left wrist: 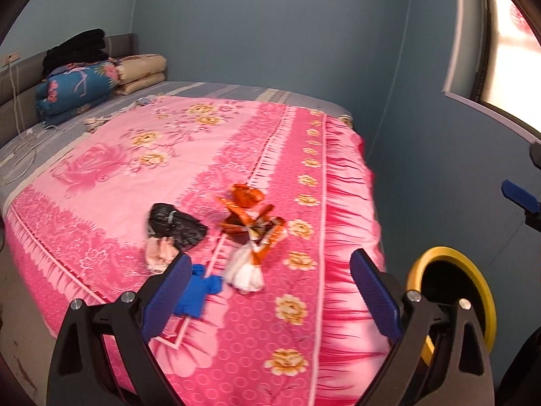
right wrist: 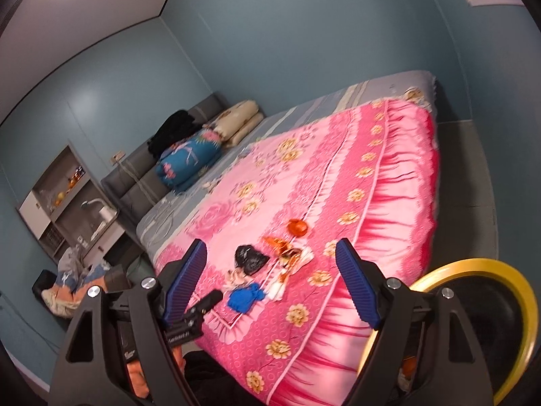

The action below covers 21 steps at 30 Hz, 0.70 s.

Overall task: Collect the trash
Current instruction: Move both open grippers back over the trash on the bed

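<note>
The trash lay in a loose cluster near the foot corner of the bed (left wrist: 101, 155), on its pink floral cover: a crumpled black bag (left wrist: 177, 226), an orange wrapper (left wrist: 247, 209), a white-and-orange wad (left wrist: 248, 270), a blue scrap (left wrist: 199, 291) and a pale pink piece (left wrist: 159, 253). A yellow-rimmed bin (right wrist: 473, 308) stood just off the bed's corner, some scraps seemingly already inside. The left gripper (left wrist: 270, 301) hung over the cluster, jaws wide and empty — the right gripper (right wrist: 274, 287) likewise, jaws parted with nothing between them. The step in hand looked like the approach for another pick. Next, one gripper would need to drop onto a single piece — the blue scrap sat nearest — and close without snagging the cover.
</note>
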Available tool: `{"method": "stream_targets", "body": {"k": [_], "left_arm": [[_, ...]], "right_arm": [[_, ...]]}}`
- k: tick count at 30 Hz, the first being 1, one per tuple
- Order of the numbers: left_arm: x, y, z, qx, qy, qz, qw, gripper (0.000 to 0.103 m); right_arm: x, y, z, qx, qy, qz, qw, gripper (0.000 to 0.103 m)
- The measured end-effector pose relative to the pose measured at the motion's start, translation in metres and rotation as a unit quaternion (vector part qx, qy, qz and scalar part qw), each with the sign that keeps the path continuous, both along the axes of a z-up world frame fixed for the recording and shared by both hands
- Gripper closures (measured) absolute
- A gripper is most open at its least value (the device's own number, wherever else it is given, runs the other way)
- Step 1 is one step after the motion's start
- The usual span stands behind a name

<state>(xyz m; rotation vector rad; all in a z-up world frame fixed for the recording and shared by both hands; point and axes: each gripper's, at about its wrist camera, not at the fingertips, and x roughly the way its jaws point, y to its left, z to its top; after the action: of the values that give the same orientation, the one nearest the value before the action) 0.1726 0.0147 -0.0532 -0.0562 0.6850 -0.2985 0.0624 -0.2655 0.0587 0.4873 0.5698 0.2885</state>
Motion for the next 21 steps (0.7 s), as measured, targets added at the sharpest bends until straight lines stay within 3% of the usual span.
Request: {"method": "stream_targets", "body": {"k": [10, 21], "left_arm": [[0.026, 0.053, -0.023, 0.006, 0.027, 0.067, 0.9974, 0.012], [0.065, 0.078, -0.059, 0.026, 0.063, 0.104, 0.9923, 0.012]], "right_arm": [[0.050, 0.058, -0.031, -0.022, 0.053, 0.043, 0.997, 0.028], [0.137, 0.094, -0.101, -0.050, 0.144, 0.033, 0.988, 0.028]]}}
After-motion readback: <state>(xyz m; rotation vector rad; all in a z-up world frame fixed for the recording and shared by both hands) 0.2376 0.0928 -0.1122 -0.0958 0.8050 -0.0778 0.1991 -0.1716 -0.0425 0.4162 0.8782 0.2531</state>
